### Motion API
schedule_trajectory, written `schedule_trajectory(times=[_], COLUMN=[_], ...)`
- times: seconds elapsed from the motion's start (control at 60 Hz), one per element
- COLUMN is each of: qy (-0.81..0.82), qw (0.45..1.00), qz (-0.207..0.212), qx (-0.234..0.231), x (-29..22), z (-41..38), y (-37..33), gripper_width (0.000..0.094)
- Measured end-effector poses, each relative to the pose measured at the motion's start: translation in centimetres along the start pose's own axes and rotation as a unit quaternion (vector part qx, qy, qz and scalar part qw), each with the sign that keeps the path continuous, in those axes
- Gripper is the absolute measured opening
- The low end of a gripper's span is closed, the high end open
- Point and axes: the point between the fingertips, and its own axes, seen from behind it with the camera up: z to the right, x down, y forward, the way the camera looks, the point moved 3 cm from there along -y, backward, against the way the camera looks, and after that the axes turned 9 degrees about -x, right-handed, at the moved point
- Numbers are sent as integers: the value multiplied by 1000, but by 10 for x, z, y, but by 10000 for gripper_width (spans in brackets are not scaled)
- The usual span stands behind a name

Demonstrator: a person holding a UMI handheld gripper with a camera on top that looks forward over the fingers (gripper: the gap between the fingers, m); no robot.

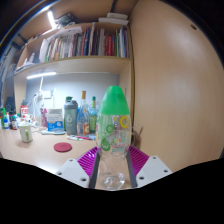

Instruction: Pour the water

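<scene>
A clear plastic bottle point(113, 135) with a green cap and a green printed label stands upright between my fingers, lifted above the desk. My gripper point(112, 170) is shut on the bottle, with the purple pads point(89, 163) pressing its lower sides. The bottle's clear base shows low between the fingers. No cup or other vessel is visible directly under it.
A wooden desk point(40, 150) lies beyond, with a round pink coaster point(63, 147), a white cup point(25, 132), and several bottles and jars point(72, 115) along the back. A bookshelf point(85, 45) hangs above. A tall wooden cabinet side point(175, 80) stands at the right.
</scene>
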Motion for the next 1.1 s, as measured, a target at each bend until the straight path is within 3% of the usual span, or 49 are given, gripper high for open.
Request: schedule_trajectory(times=[0.2,0.35,0.583,0.7,0.833,1.1], qy=[25,0,-268,-490,-681,-899], qw=[1000,1000,962,869,729,435], qz=[15,8,35,36,37,47], qx=[5,-17,-41,-51,-57,34], x=[2,-9,-102,-130,-126,-148], z=[-2,-31,-127,-197,-271,-326], y=[4,19,77,117,156,197], gripper_width=[320,311,310,309,307,306])
